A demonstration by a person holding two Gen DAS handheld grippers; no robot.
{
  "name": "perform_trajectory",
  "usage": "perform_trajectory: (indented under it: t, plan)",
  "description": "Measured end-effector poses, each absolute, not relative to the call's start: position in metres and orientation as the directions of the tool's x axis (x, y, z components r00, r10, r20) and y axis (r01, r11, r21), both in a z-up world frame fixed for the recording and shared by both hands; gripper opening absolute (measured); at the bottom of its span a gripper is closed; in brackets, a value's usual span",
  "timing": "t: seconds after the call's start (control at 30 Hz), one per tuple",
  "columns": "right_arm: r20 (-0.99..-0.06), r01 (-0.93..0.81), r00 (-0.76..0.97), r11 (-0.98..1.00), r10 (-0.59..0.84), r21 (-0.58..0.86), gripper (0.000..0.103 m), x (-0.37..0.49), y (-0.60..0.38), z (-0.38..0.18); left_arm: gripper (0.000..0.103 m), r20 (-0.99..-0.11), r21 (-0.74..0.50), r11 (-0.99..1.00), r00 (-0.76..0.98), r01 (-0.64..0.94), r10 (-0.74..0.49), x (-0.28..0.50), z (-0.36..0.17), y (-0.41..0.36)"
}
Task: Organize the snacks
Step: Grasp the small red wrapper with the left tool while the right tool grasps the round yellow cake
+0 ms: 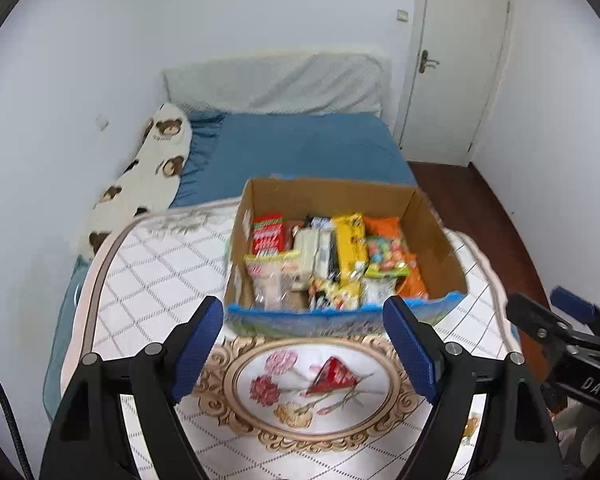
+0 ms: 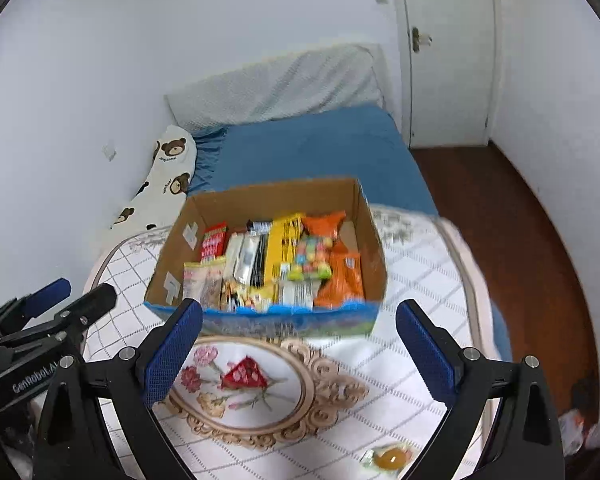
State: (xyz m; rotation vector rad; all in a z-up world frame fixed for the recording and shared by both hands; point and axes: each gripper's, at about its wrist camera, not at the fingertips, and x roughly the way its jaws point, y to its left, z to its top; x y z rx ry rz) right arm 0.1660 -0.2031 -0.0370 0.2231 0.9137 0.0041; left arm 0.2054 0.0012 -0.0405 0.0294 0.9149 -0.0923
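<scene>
Box (image 1: 428, 236): matt brown cardboard. Packets (image 1: 348, 244): glossy plastic film. Table (image 1: 148, 280): smooth, printed top. Sheet (image 1: 300, 148): blue cloth. Floor (image 1: 480, 208): glossy wood. Pads (image 1: 198, 344): textured blue.

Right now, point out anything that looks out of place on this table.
Two snacks lie outside the cardboard box, which already holds the rest: a red triangular packet on the table's floral medallion, and a small orange jelly cup near the table's front edge. Nothing looks spilled or damaged.
</scene>
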Motion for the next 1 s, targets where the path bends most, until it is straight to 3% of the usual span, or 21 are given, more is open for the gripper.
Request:
perform_trajectory:
  t: [0.27,0.5,0.67,0.83,1.0]
  plan:
    - [-0.891,0.289,0.424,0.908,0.162,0.302,0.099,0.125,-0.252,-0.138,0.082,-0.895,0.028,0.998,0.446,0.052,0.002,0.192,-0.12,0.016]
    - [-0.953,0.431,0.254,0.863,0.165,0.264,0.099,0.087,-0.288,-0.231,0.082,-0.947,0.11,0.991,0.31,0.08,0.08,0.195,-0.19,0.002]
    - [-0.971,0.491,0.172,0.841,0.163,0.228,0.077,0.075,-0.298,-0.276,0.082,-0.964,0.117,0.985,0.254,0.125,0.082,0.207,-0.219,-0.014]
    - [-0.973,0.498,0.163,0.838,0.162,0.224,0.061,0.071,-0.302,-0.303,0.082,-0.977,0.098,0.98,0.206,0.173,0.061,0.22,-0.238,-0.03]
    - [-0.974,0.442,0.168,0.872,0.15,0.211,0.058,0.076,-0.287,-0.303,0.082,-0.982,0.115,0.96,0.176,0.256,0.071,0.235,-0.255,-0.054]
